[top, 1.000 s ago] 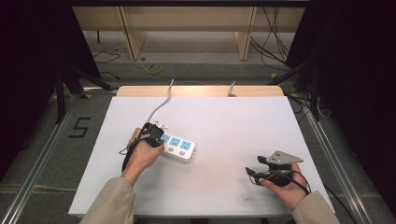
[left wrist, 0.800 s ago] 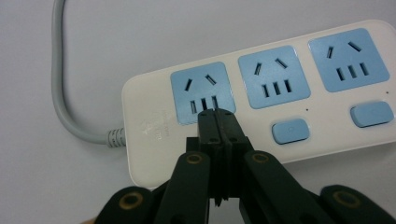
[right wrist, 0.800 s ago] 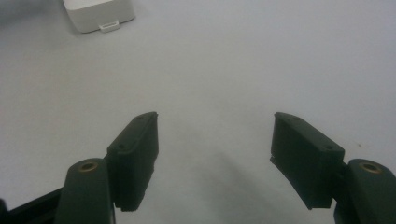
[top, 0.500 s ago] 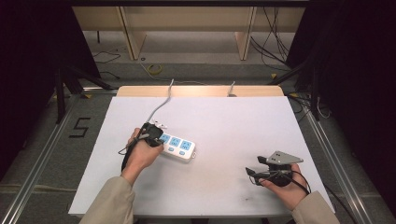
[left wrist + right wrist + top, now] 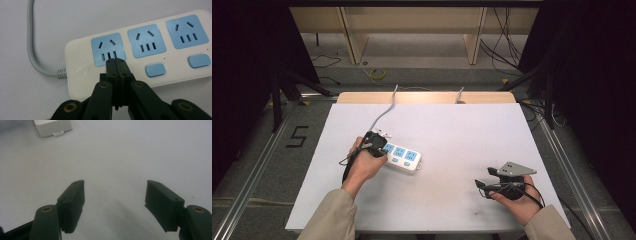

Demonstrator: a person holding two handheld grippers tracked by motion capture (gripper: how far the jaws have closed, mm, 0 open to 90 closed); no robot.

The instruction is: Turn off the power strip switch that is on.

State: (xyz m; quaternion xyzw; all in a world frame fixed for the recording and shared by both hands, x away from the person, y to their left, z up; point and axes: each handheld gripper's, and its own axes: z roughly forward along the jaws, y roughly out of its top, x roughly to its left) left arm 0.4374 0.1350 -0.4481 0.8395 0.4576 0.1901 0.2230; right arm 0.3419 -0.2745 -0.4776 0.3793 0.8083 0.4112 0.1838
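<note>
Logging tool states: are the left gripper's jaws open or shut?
Shut. The left gripper has its two black jaws pressed together, tips at the power strip beneath its first blue socket.

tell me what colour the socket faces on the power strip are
Light blue socket faces on a white plastic power strip, clearest in the left gripper view.

A white-topped counter (image 5: 472,130) with a pale wooden strip along its far edge stands on a grey floor (image 5: 252,165). Metal rails (image 5: 254,172) run along both sides. A black "5" (image 5: 297,136) is marked on the floor at left. Beyond, wooden furniture legs (image 5: 352,40), loose cables (image 5: 504,45) and a yellow coil (image 5: 377,74) lie in light; dark curtains (image 5: 592,75) flank both sides
</note>
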